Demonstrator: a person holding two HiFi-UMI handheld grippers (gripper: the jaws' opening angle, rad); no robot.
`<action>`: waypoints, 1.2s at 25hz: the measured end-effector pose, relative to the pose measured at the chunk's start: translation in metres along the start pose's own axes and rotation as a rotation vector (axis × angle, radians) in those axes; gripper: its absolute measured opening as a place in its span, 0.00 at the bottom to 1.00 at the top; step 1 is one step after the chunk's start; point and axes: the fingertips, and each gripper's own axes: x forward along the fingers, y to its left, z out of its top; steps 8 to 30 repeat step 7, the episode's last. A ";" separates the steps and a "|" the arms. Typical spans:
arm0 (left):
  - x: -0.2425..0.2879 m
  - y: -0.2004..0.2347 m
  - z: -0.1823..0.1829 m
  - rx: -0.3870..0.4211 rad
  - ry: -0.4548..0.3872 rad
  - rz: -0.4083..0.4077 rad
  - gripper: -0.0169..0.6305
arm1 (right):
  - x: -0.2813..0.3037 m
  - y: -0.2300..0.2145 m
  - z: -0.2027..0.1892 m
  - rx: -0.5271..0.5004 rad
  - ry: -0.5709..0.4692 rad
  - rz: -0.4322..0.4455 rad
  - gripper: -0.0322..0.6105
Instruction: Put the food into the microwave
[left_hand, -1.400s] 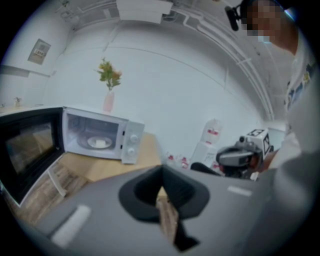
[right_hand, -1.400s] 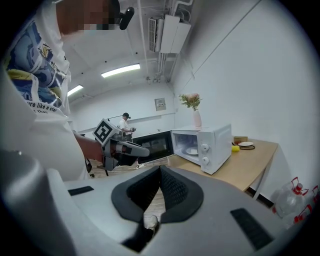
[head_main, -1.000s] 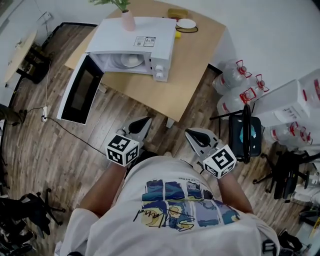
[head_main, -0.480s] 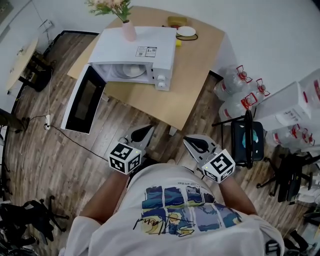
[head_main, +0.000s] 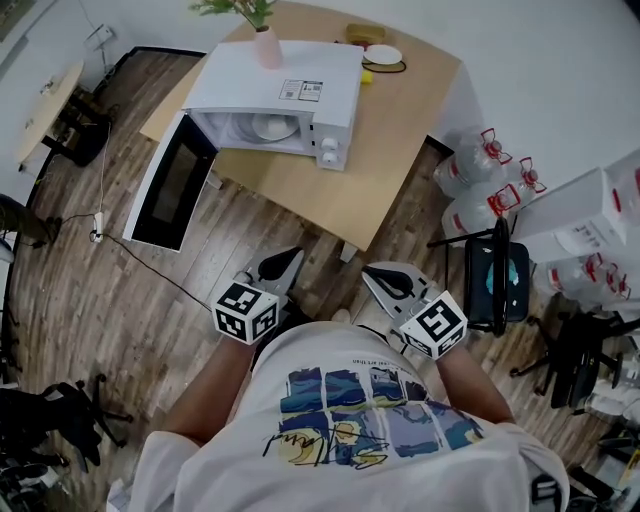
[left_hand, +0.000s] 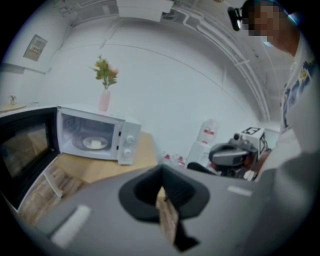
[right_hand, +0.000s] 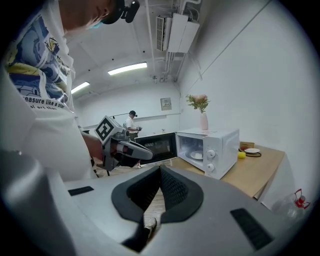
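A white microwave (head_main: 285, 95) stands on the wooden table (head_main: 400, 150) with its door (head_main: 172, 190) swung wide open to the left. Inside it lies a white plate with pale food (head_main: 272, 126), which also shows in the left gripper view (left_hand: 94, 143). My left gripper (head_main: 283, 262) and right gripper (head_main: 385, 275) hang close to my body over the floor, well short of the table. Both are shut with nothing between the jaws. The left gripper (left_hand: 161, 192) and the right gripper (right_hand: 160, 185) each point toward the microwave (right_hand: 210, 147).
A pink vase (head_main: 267, 45) stands on the microwave. A small plate (head_main: 383, 55) and a yellow item (head_main: 367, 76) sit at the table's far end. Water bottles (head_main: 480, 185), a black chair (head_main: 495, 270) and white boxes (head_main: 590, 215) crowd the right. A cable (head_main: 150, 265) crosses the floor.
The head view has shifted slightly. Both grippers stay shut near my body, and the microwave door stays open.
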 end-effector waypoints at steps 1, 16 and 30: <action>0.000 -0.001 -0.001 -0.001 0.002 0.000 0.04 | -0.001 0.001 -0.002 0.003 0.002 0.001 0.06; 0.007 -0.006 -0.007 -0.007 0.013 -0.001 0.04 | -0.008 -0.002 -0.013 0.017 0.013 -0.009 0.06; 0.007 -0.006 -0.007 -0.007 0.013 -0.001 0.04 | -0.008 -0.002 -0.013 0.017 0.013 -0.009 0.06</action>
